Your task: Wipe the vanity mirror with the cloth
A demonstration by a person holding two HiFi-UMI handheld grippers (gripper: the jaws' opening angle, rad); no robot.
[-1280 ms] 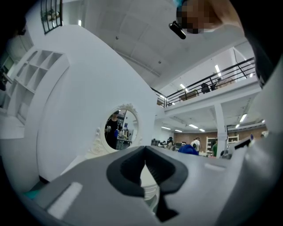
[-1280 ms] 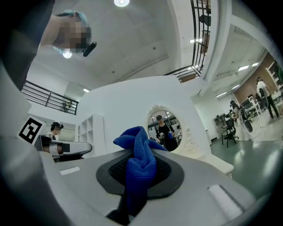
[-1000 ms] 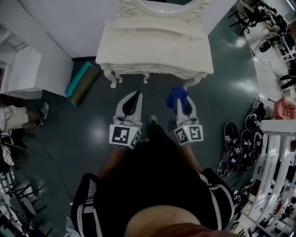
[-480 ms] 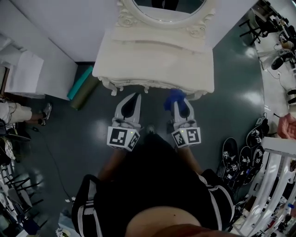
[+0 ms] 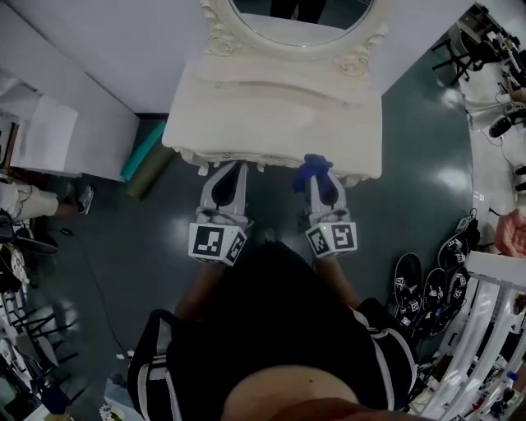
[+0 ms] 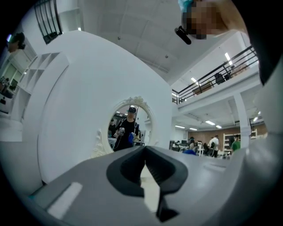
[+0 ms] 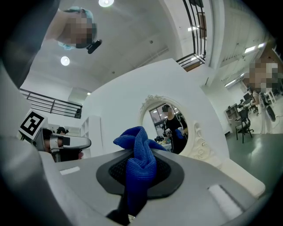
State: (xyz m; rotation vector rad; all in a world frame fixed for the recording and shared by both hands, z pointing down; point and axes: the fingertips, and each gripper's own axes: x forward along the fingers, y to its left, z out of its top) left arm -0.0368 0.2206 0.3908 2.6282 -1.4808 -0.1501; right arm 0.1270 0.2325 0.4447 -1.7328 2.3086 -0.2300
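Head view: you have closed on the table point(image 5: 271, 115). The left claw point(image 5: 231, 170) and right claw point(image 5: 323, 187) now reach its front edge, so wiping looks near. The mirror point(image 5: 300, 25), ahead of both, is cut off at the top.

Left gripper view: jaws pressed together, empty.

Right gripper view: jaws pinch the cloth point(image 7: 140, 165), which hides their tips. The mirror is ahead, untouched.

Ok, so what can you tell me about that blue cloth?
The cloth is bright blue and looks soft and knitted. It is bunched up and pinched in the right claw, whose jaws are shut on it, with a crumpled tuft poking out past the tips. It is held at the front edge of the white table, not touching the mirror.
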